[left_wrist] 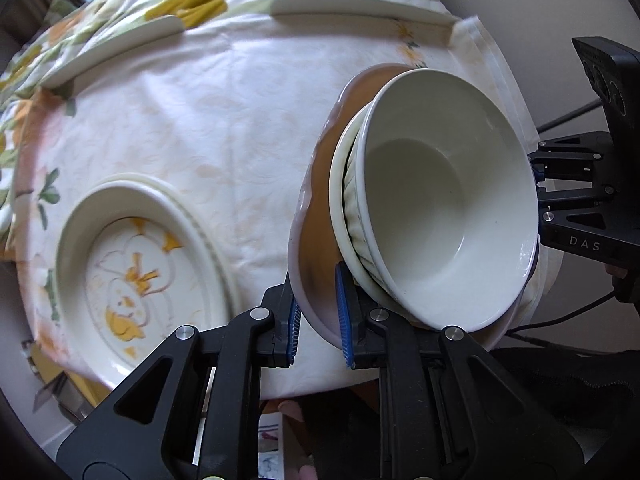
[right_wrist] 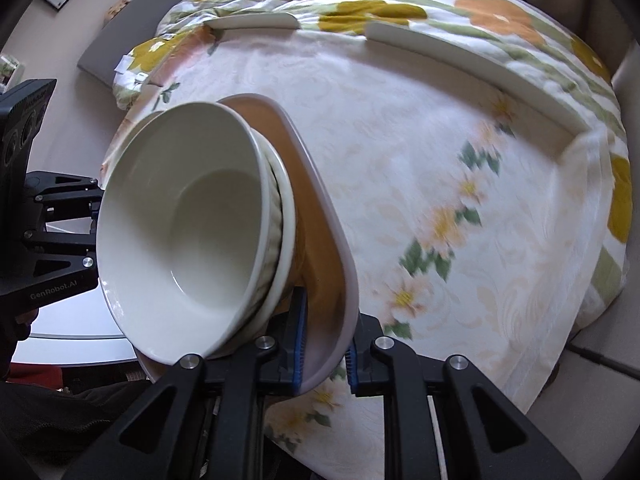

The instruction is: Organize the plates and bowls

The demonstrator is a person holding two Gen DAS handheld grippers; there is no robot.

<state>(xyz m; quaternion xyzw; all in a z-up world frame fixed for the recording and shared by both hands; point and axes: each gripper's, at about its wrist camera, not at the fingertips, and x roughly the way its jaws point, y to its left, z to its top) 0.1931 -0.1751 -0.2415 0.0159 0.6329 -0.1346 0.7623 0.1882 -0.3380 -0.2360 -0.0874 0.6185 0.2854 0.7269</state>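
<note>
A brown plate [left_wrist: 316, 216] with a pale rim carries a stack: a small cream plate [left_wrist: 340, 200], a ribbed bowl [left_wrist: 354, 204] and a white bowl [left_wrist: 448, 200] on top. My left gripper [left_wrist: 320, 320] is shut on the near rim of this brown plate. My right gripper [right_wrist: 324, 348] is shut on the opposite rim of the brown plate [right_wrist: 320, 216], with the white bowl [right_wrist: 180, 232] to its left. Each gripper shows in the other's view, the right gripper [left_wrist: 538, 200] at the far side and the left gripper [right_wrist: 94, 232] likewise. The stack hangs above the tablecloth.
A cream plate with an orange embossed figure [left_wrist: 136, 280] lies on the floral tablecloth [left_wrist: 224, 128] at the left. Two white plate rims [left_wrist: 360, 8] [left_wrist: 116, 48] lie at the cloth's far side. The table edge [left_wrist: 516, 92] runs close behind the stack.
</note>
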